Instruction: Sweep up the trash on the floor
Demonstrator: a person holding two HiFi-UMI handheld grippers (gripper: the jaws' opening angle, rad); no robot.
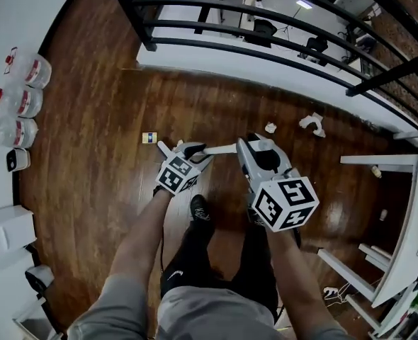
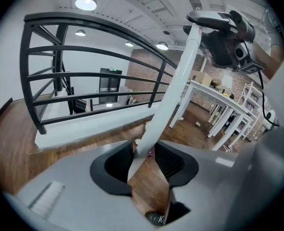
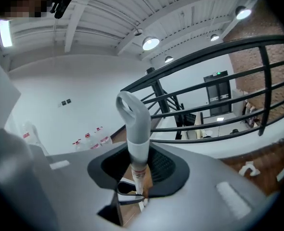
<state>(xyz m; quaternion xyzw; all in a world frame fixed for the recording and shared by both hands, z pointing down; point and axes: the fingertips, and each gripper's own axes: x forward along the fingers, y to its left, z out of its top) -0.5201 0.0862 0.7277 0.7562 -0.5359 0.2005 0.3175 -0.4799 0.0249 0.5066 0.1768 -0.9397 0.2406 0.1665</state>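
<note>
Trash [image 1: 312,123], crumpled white paper, lies unswept on the wooden floor [image 1: 88,119] near the railing base, with a small box by the left gripper [image 1: 186,150]. Its jaws and those of the right gripper [image 1: 253,146] clench one white pole [image 1: 219,149]. No dustpan shows. I cannot tell what the three jugs [image 1: 25,101] by the wall hold.

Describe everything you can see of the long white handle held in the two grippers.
The handle is a long, slim pole, white along its shaft and looking like smooth plastic or painted metal. Its top end is a grey grip with a hanging loop. It runs slanted between both grippers: the right gripper clamps it just below the grey grip, the left gripper lower down. Its sweeping end is out of sight.
</note>
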